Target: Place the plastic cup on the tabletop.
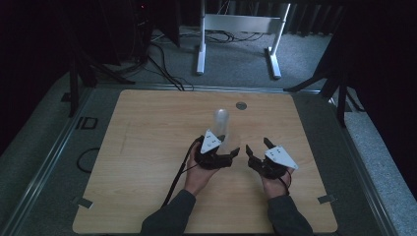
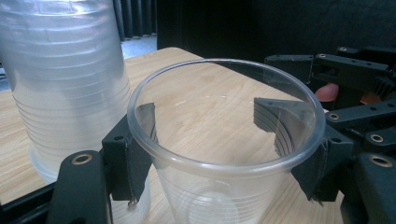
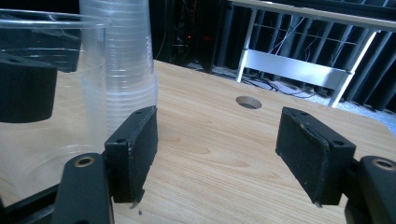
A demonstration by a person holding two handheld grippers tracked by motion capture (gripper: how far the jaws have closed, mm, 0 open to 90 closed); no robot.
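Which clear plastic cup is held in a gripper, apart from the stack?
The single clear plastic cup, upright with its mouth open, clamped between the left gripper's jaws. The other cups sit nested in the stack of cups beside it.

Cup stack top cut off; held cup base likely hidden.

Two black grippers, left gripper and right gripper, each topped by a grey three-cornered plate with dark dots. Jaws black, blocky, ribbed pads, brass-ringed screw holes. Black cable trails from the left one. Dark grey sleeves on both forearms.
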